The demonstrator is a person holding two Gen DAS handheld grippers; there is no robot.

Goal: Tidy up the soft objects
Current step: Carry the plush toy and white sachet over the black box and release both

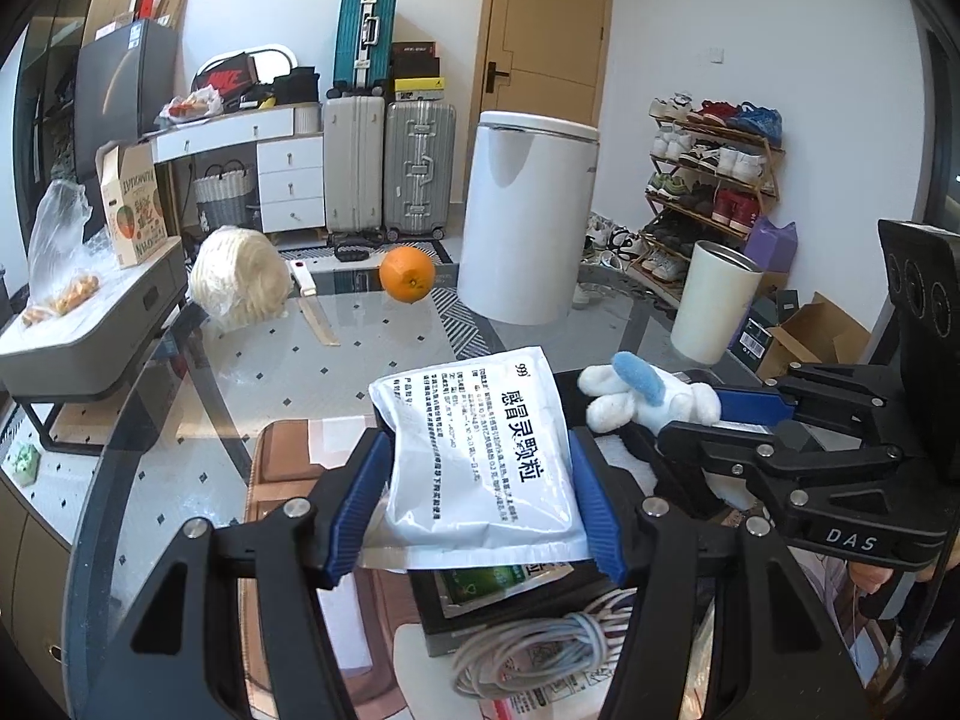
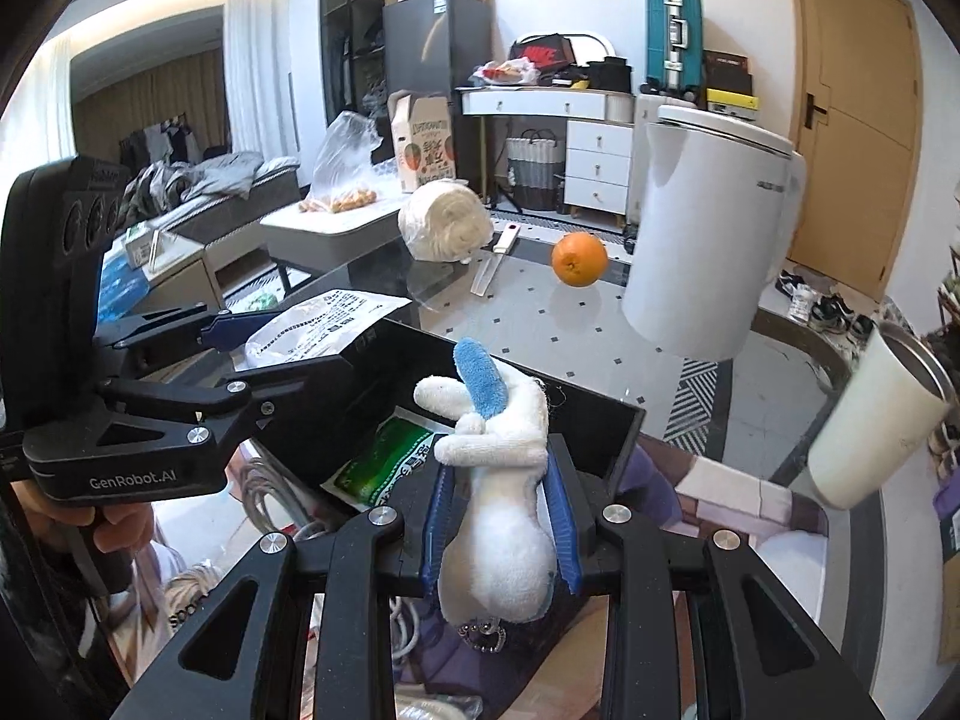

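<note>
My left gripper (image 1: 477, 495) is shut on a white medicine pouch (image 1: 480, 450) with black print and holds it above a black box (image 2: 576, 420). My right gripper (image 2: 501, 519) is shut on a white plush toy with blue ears (image 2: 501, 480) and holds it over the same box. The toy also shows in the left wrist view (image 1: 648, 396), right of the pouch. A green sachet (image 2: 390, 462) lies inside the box. The pouch shows in the right wrist view (image 2: 324, 324) at the box's left end.
On the glass table (image 1: 360, 372) stand an orange (image 1: 407, 274), a white yarn-like roll (image 1: 240, 279), a knife (image 1: 312, 300), a white cup (image 1: 714, 303) and a large white bin (image 1: 528, 216). A coiled white cable (image 1: 540, 642) lies near the box.
</note>
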